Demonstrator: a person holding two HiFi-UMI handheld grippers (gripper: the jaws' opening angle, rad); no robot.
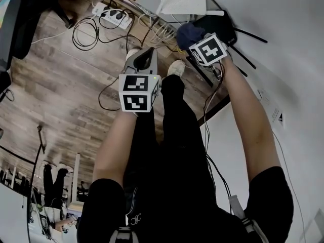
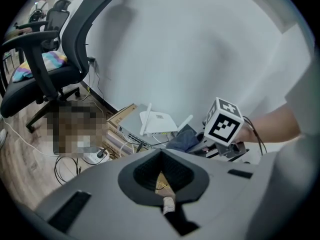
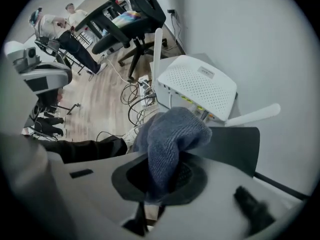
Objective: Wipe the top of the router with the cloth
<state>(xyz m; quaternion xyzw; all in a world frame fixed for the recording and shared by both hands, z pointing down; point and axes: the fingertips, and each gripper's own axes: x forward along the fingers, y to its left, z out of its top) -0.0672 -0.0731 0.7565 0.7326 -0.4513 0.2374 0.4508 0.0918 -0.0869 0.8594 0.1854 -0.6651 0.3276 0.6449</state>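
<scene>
- Down by the wall, the white router lies just ahead of the right tongs, a little to their right
- Its long side runs across their line of reach, with one aerial upright at its left end
- The right tongs are clamped on the blue cloth, which hangs over a flat black router nearer in
- The left tongs are drawn together on nothing and sit well back, so the right hand is the nearer one
</scene>
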